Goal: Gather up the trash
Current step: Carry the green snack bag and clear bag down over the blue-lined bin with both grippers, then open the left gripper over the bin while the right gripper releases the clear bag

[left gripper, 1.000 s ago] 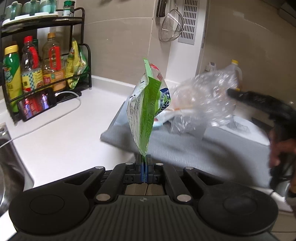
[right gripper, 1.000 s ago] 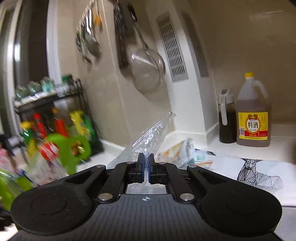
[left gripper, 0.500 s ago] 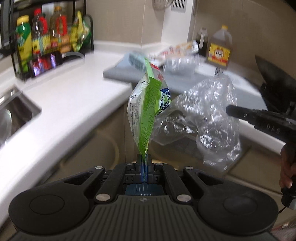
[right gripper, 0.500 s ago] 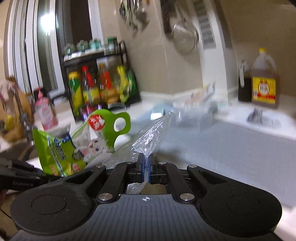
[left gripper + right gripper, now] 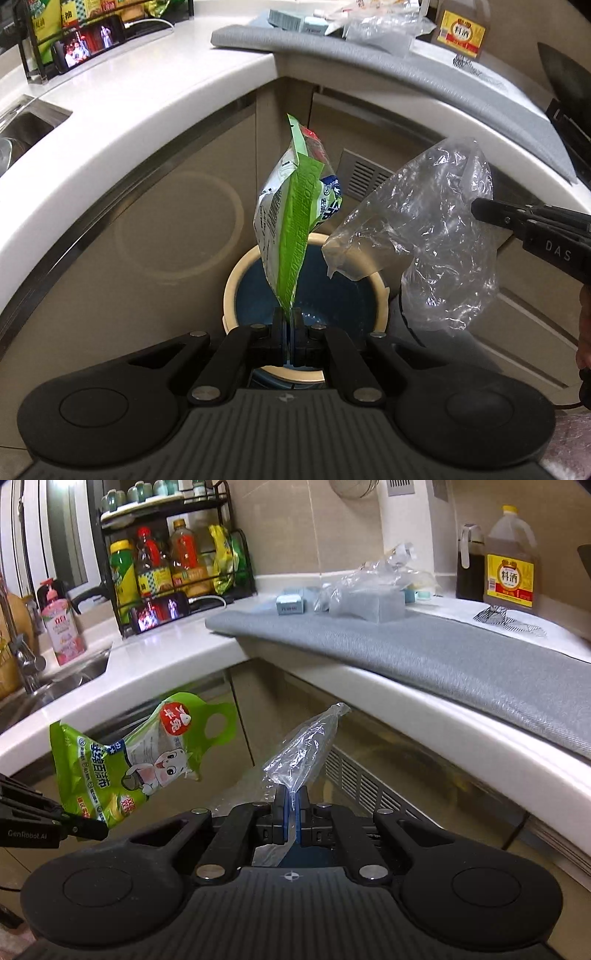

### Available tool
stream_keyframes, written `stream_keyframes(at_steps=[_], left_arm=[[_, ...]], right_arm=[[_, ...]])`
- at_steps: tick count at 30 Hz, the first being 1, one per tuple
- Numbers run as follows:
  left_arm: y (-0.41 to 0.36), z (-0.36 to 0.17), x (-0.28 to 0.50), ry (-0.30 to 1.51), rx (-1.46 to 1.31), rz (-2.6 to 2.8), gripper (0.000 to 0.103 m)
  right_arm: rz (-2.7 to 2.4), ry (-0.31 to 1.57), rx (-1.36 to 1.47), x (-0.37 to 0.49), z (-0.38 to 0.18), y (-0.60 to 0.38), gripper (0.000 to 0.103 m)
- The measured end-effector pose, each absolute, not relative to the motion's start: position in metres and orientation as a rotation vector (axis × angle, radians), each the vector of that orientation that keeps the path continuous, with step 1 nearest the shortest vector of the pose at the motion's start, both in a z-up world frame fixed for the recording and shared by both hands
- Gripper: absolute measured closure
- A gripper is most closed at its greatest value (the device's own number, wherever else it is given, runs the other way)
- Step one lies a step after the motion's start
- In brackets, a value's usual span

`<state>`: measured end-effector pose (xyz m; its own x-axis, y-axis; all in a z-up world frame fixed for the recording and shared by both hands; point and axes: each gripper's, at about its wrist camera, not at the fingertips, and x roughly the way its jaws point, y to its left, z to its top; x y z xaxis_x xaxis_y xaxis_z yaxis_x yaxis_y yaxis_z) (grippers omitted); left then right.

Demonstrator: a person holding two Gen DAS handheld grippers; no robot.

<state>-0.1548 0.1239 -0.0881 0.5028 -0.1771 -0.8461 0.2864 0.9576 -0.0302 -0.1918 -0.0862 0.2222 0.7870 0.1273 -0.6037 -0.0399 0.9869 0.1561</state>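
1. Left gripper [image 5: 287, 320], fingers pressed together, pinching the bottom corner of a green and white packet [image 5: 295, 210]; packet standing up from the jaws toward twelve o'clock in the left wrist view.
2. Directly beneath that packet, a round bin [image 5: 306, 295] with cream rim and blue liner, on the floor in front of beige cabinet doors [image 5: 147, 266]; lower tip of the packet over the bin's opening.
3. Right gripper [image 5: 293, 805], jaws clamped on a crumpled clear plastic bag [image 5: 303, 749]; bag rising toward twelve o'clock from the blue pads in the right wrist view.
4. In the left wrist view, same clear bag at three o'clock from the packet, hanging off the tip of the right gripper, its lower edge over the bin's right rim; not touching the packet, as far as can be told.
5. In the right wrist view, green packet at nine o'clock from the clear bag, held at its corner by the black tip of the left gripper at the left edge.
6. Up on the counter [image 5: 166, 657], toward twelve o'clock: grey mat [image 5: 443, 657] draped over the edge, with more clear wrapping [image 5: 369, 587] and a small pale blue box [image 5: 291, 603] on it.
7. At one o'clock, a yellow-labelled jug [image 5: 511, 561]; at ten o'clock, a black rack of bottles [image 5: 173, 565] and a pink pump bottle [image 5: 61, 624] by the sink [image 5: 55, 679].
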Motion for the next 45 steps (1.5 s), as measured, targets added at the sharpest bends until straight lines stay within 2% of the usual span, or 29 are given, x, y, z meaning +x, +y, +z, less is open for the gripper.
stream_keyframes(at_steps=[9, 30, 45], left_arm=[[0.113, -0.105, -0.131, 1.11, 0.126, -0.296, 0.102], [0.084, -0.153, -0.071, 1.319, 0.157, -0.275, 0.102], [0.069, -0.13, -0.048, 1.437, 0.219, -0.243, 0.101]], right_arm=[[0.093, 0.733, 0.106, -0.175, 0.202, -0.083, 0.099], [0.078, 1.013, 0.042, -0.091, 0.1, -0.066, 0.099], [0.057, 1.175, 0.032, -0.051, 0.052, -0.044, 0.098]])
